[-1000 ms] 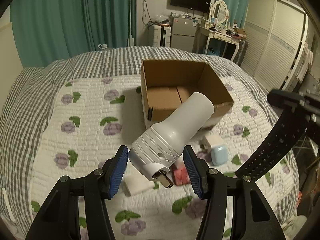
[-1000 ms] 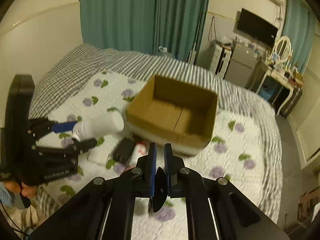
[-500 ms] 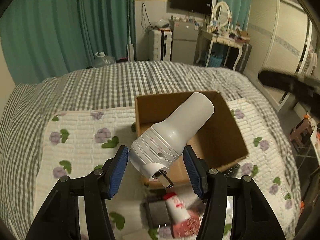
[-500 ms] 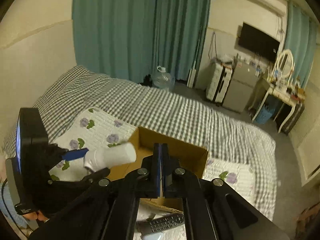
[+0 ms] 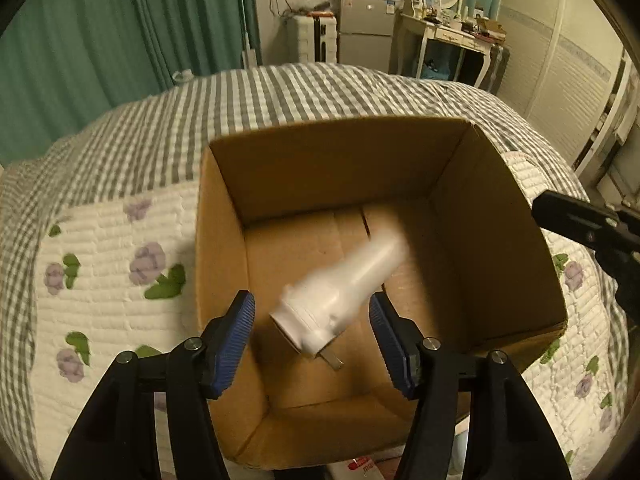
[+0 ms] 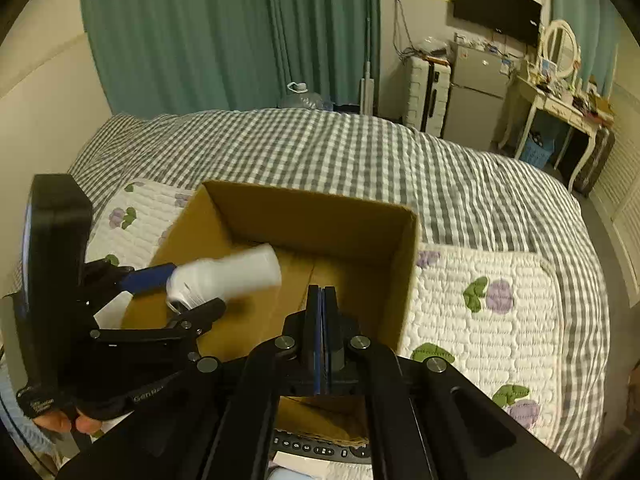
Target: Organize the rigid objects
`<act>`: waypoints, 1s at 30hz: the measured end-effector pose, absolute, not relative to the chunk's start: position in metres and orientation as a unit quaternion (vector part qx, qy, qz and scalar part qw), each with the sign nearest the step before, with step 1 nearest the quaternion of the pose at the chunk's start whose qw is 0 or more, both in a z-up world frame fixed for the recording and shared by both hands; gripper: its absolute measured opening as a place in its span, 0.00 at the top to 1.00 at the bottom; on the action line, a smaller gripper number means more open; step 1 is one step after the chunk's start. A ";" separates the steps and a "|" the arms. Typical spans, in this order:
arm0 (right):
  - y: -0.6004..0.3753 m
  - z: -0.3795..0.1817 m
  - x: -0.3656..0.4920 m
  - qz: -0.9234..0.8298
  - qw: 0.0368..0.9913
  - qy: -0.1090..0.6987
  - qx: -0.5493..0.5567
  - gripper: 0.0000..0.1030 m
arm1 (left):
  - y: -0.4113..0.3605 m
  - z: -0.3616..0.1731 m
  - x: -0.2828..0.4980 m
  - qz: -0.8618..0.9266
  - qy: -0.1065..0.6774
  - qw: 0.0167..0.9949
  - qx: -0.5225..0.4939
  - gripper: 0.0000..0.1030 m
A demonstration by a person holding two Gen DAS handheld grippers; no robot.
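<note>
Left wrist view: my left gripper (image 5: 312, 340) hangs over the open cardboard box (image 5: 224, 240) on the bed (image 5: 120, 248). Its jaws have just been opening, and the blue pads (image 5: 236, 344) stand clear of the white hair dryer (image 5: 340, 292), which shows blurred between them, above the box floor, released. My right gripper (image 5: 588, 228) enters at the right edge.

Right wrist view: my right gripper (image 6: 322, 312) is clenched on nothing, pads together, over the near wall of the box (image 6: 320, 208). The hair dryer (image 6: 228, 276) lies blurred at the tips of the left gripper (image 6: 188, 292). A remote control (image 6: 316, 450) peeks out below the box.
</note>
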State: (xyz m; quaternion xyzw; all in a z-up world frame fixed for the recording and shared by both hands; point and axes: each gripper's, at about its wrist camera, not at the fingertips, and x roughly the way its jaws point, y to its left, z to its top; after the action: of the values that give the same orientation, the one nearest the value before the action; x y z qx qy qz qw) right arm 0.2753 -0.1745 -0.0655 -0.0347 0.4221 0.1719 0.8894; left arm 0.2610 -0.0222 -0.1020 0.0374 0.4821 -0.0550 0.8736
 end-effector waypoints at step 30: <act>-0.195 0.023 0.072 0.100 0.933 0.344 -0.034 0.12 | 0.015 0.018 0.061 -0.028 0.376 0.926 0.012 0.31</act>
State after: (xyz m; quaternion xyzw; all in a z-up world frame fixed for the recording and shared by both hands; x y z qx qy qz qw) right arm 0.0720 -0.1954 0.0227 -0.0336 0.3444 0.0998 0.9329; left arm 0.0607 0.0154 0.0179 0.0117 0.3760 -0.0279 0.9261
